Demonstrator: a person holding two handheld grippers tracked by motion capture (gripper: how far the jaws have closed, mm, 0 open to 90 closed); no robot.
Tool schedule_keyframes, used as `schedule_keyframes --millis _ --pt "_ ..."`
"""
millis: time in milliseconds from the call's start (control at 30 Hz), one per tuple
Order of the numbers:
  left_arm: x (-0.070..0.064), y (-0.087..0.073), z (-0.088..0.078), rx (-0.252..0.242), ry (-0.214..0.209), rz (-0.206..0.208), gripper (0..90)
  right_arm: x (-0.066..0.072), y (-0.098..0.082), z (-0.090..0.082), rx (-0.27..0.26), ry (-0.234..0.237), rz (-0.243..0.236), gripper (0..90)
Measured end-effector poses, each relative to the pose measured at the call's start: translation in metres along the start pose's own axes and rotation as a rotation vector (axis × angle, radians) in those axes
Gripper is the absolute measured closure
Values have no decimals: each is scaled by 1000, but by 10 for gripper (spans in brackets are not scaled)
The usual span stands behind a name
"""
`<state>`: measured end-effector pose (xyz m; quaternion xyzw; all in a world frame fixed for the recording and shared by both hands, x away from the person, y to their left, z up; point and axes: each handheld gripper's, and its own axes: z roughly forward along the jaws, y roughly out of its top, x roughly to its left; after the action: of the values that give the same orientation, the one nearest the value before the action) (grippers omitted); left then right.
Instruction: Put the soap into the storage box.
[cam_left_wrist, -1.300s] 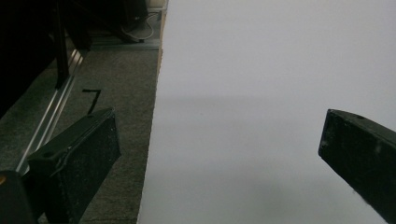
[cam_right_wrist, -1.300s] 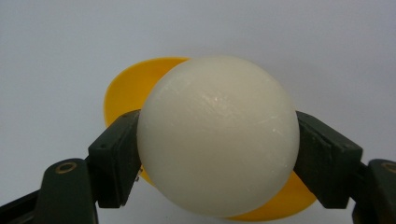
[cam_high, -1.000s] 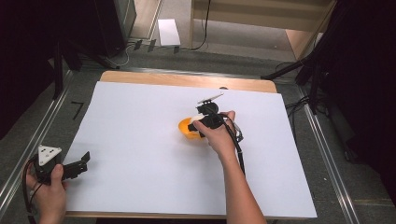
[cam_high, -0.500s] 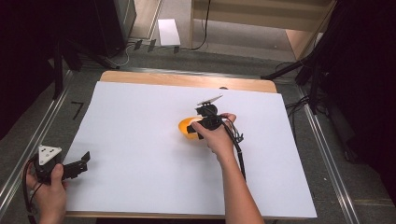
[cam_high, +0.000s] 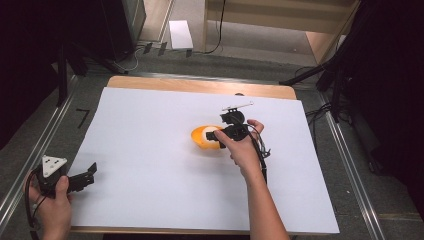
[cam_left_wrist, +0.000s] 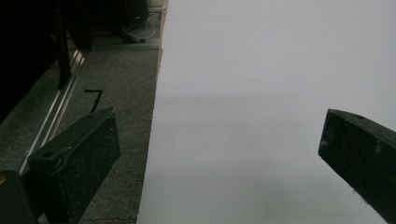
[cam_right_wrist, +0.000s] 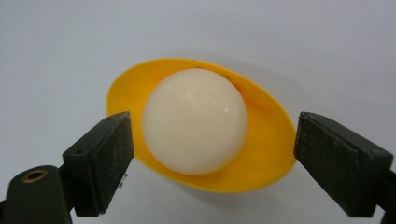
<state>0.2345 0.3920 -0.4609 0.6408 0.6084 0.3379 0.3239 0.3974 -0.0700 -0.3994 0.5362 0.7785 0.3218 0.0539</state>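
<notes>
White-covered table (cam_high: 150, 150) – yellow bowl (cam_high: 202, 140) on it.

White ball (cam_right_wrist: 194, 120) in yellow bowl (cam_right_wrist: 271, 144), jaws apart.

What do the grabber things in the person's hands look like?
Both are black. The left gripper carries a grey three-cornered plate with dots, and its jaws are flat, rough black blocks. The right gripper has thin black cables trailing along the bare forearm.

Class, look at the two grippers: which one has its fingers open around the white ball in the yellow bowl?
The right gripper: its fingers flank the white ball in the yellow bowl. The left gripper sits at the table's edge.
</notes>
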Motion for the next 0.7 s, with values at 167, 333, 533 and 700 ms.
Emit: schedule_keyframes --millis 167,333,533,700 --pt "-1 0 0 -5 3 7 0 -9 -8 -10 -31 14 0 128" --pt "-2 0 -1 -3 6 15 0 -16 -16 -17 -47 13 9 129" --pt "-2 -1 -1 -7 5 20 0 -27 -24 -24 -57 11 17 130" --pt "-3 -1 -1 -9 9 22 0 -38 -33 -30 -63 -1 25 132"
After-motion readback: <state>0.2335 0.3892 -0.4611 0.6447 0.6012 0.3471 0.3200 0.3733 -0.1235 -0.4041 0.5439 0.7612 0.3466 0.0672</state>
